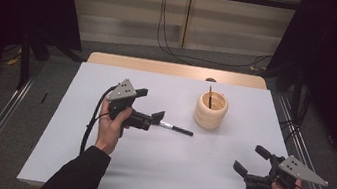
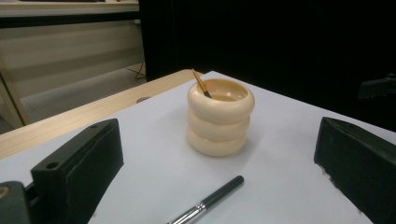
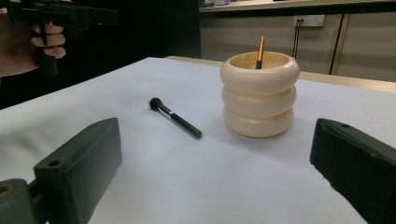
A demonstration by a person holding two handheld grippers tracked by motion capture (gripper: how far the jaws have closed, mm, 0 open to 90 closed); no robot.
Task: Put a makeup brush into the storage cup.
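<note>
While its jaws are standing spread wide with nothing between them, the left gripper is hovering just above the brush end of a black makeup brush, which is lying flat on the white table cover left of centre. In the left gripper view the brush's dark handle is lying between and beyond the two jaws, untouched. Just right of the brush and a little farther back, a cream ribbed holder is standing upright, with an orange-handled brush leaning inside it against the rim. Near the right front corner of the table, the right gripper is also gaping open and holding nothing, well apart from both the holder and the lying brush, its jaws pointing left toward them.
</note>
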